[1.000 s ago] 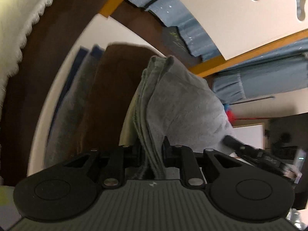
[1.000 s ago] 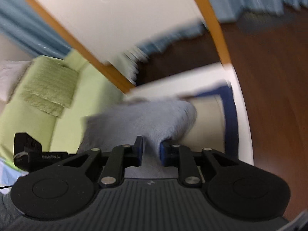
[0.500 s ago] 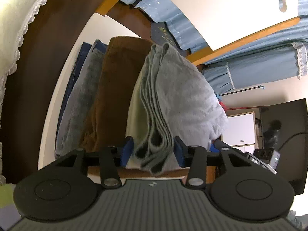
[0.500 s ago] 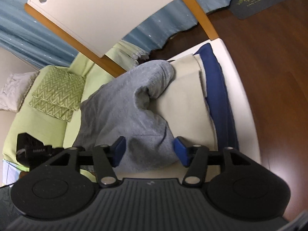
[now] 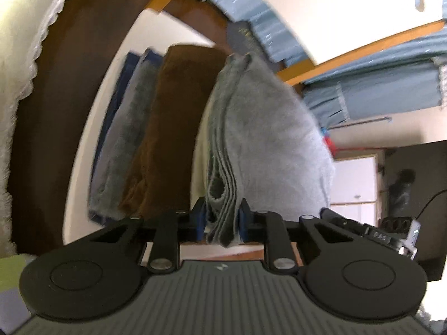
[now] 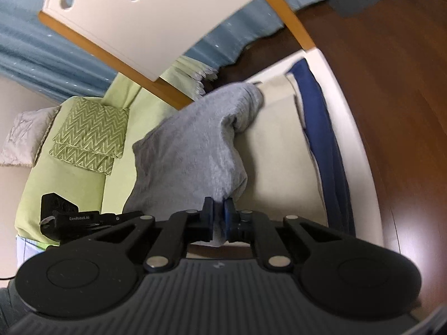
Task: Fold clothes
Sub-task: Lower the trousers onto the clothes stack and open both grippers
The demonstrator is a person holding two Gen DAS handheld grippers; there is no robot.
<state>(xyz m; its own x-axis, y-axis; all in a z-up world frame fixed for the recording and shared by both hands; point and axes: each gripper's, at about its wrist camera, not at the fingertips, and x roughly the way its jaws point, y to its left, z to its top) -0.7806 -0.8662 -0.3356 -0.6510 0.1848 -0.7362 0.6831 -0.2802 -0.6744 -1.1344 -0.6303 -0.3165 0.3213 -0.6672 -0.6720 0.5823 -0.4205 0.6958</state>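
Note:
A folded grey garment [image 5: 268, 139] lies on top of a stack of folded clothes on a white table [image 5: 117, 83]. My left gripper [image 5: 222, 222] is shut on the layered near edge of the grey garment. In the right wrist view the same grey garment [image 6: 192, 150] rests on a beige piece [image 6: 279, 156], and my right gripper [image 6: 219, 220] is shut on its near corner. The stack also holds a brown piece [image 5: 173, 128], a grey-blue piece [image 5: 123, 150] and a navy piece [image 6: 321, 139].
The white table's rim [image 6: 352, 128] borders a dark wooden floor [image 6: 391, 69]. A white chair back [image 6: 156, 19] with orange edging stands behind. A green sofa with a zigzag cushion [image 6: 89, 136] is at left. Blue curtains hang behind.
Both grippers were open around the grey garment half a second ago; both have now closed on its near edge. The garment has settled onto the stack.

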